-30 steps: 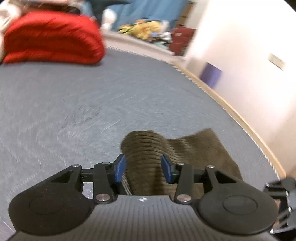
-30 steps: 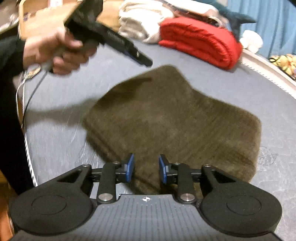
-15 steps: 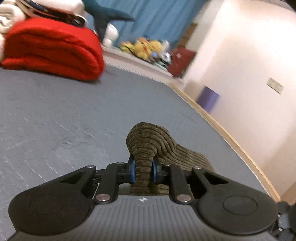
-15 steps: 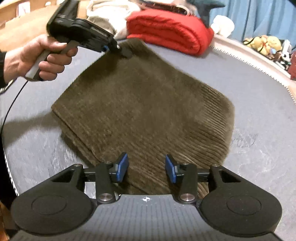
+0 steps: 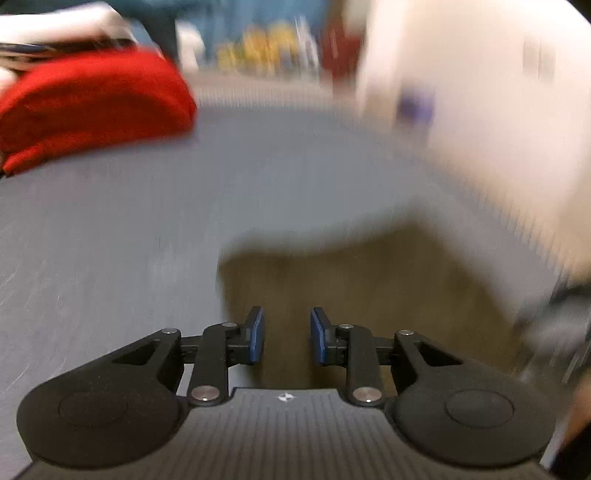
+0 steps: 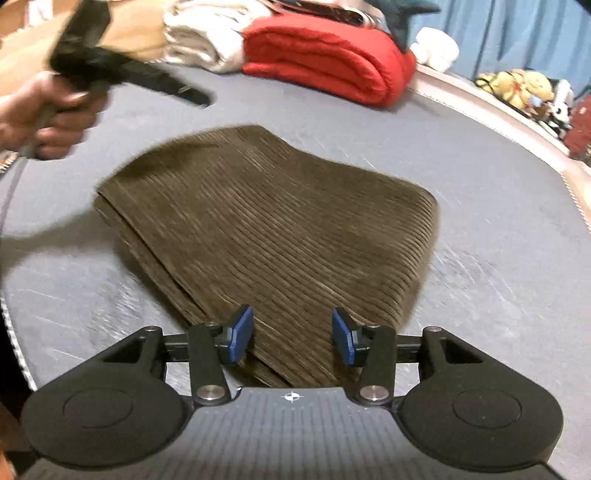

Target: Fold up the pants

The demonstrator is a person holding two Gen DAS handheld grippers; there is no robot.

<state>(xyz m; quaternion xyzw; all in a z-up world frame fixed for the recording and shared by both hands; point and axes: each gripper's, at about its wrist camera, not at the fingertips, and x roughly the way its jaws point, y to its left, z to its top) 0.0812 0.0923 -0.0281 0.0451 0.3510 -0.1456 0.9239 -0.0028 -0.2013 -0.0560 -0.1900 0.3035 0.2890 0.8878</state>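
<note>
Surface: grey-blue mat fills most of both frames, pale raised edge curving along upper right of the right wrist frame.
Background: blue curtain top right in the right wrist frame; pale wall on the right of the left wrist frame, heavy motion blur there.
Pants: brown corduroy pants folded into a flat, roughly square stack, centre of the right wrist frame, lying on the mat; layered edges visible along its lower left side. In the left wrist frame they show as a blurred brown patch lower centre to right.
Right gripper: right gripper at bottom centre, blue pads spread wide apart, nothing between them; near edge of the pants lies just past and under the tips.
Left gripper: left gripper with pads apart, gap clear, holding nothing; brown fabric behind the gap. From the right wrist frame it appears blurred at upper left, gripped by the person's hand, above the mat, clear of the pants' far left corner.
Red blanket: rolled red blanket top centre on the mat, well apart from the pants; also upper left in the left wrist frame.
White cloth: folded white cloth just left of the red blanket.
Toys: plush toys at upper right beyond the mat edge.
</note>
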